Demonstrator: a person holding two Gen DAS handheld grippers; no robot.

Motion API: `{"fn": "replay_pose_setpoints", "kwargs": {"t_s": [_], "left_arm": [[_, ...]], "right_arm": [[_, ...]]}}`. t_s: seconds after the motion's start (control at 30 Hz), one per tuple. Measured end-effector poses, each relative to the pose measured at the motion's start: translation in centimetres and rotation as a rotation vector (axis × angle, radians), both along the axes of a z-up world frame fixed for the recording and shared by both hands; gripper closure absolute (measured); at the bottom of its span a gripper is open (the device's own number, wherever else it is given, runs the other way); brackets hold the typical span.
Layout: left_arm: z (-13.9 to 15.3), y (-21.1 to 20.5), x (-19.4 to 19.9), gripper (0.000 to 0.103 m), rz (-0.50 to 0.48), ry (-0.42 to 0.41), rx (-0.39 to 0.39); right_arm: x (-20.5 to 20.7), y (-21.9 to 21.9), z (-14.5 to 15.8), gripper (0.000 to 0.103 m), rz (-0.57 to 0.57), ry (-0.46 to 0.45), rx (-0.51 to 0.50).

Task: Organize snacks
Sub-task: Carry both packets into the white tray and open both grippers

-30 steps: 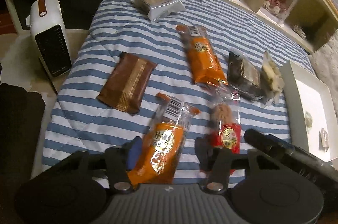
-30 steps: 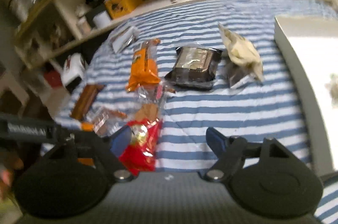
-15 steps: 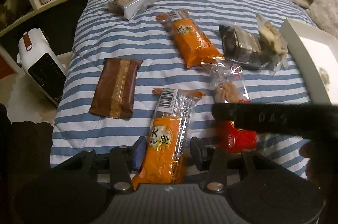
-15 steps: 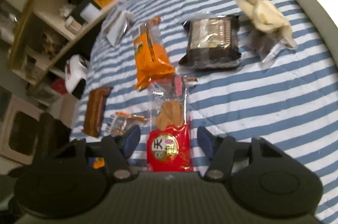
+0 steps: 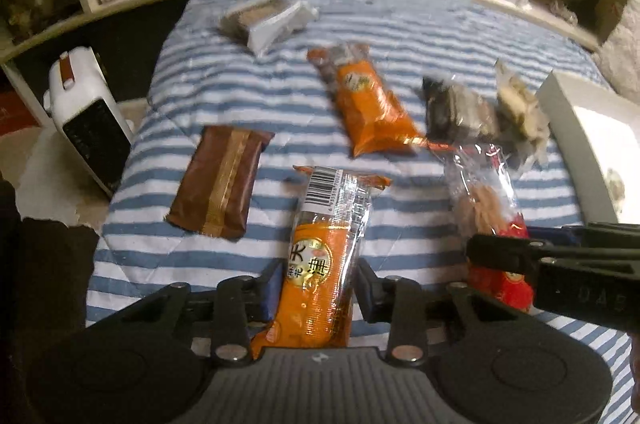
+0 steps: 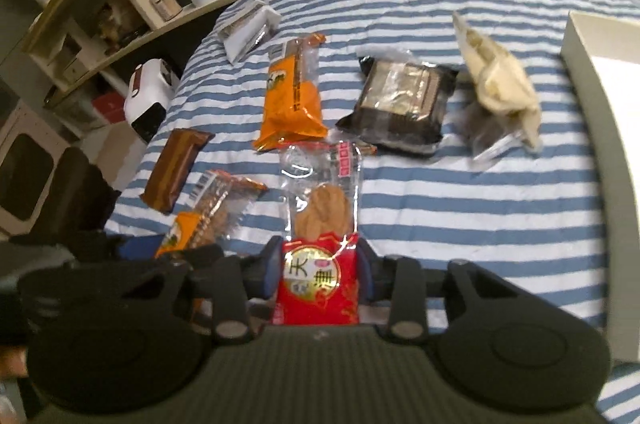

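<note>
A blue-and-white striped quilt [image 5: 420, 36] lies scattered with snacks below cluttered shelves. The left gripper [image 5: 316, 288] is closing its jaws around the near end of an orange snack pack [image 5: 320, 264], pads against its sides. Just to its right, the right gripper [image 6: 318, 274] has clamped the red snack pack [image 6: 318, 244] lying beside it on the quilt.

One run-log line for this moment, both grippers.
left gripper: closing around orange snack pack | right gripper: shut on red snack pack | both packs on striped blanket
</note>
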State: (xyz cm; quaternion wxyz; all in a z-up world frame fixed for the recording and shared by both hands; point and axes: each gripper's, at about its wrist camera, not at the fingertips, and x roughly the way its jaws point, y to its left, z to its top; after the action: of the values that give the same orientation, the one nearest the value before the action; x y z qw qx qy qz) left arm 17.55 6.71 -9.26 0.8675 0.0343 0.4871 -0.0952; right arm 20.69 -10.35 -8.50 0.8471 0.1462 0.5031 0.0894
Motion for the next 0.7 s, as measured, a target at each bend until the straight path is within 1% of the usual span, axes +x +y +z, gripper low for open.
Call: {"fn": "replay_pose_setpoints", "kwargs": {"t_s": [0.17,0.37,0.57,0.7], "left_arm": [[2.6,-0.5,-1.4,0.064,0.014,-0.073,-0.043],[5.4,-2.4,-3.2,0.064,0.015,-0.15,-0.057],[8.1,-4.9,-4.9,0.064,-0.018,-0.225,-0.063],[9.6,-6.7,-5.7,0.064,-0.03,-0.266,-0.1]], "right_arm": [[-0.7,-1.3,1.3,0.06,0.032,-0.048,-0.031],[-1.7,-3.4,4.2,0.06,0.067,-0.131,-0.056],[-3.1,-6.8,7.3,0.06,0.082,-0.197,-0.07],[-4.3,-9.3,9.0,0.06,0.08,-0.237,-0.08]]}}
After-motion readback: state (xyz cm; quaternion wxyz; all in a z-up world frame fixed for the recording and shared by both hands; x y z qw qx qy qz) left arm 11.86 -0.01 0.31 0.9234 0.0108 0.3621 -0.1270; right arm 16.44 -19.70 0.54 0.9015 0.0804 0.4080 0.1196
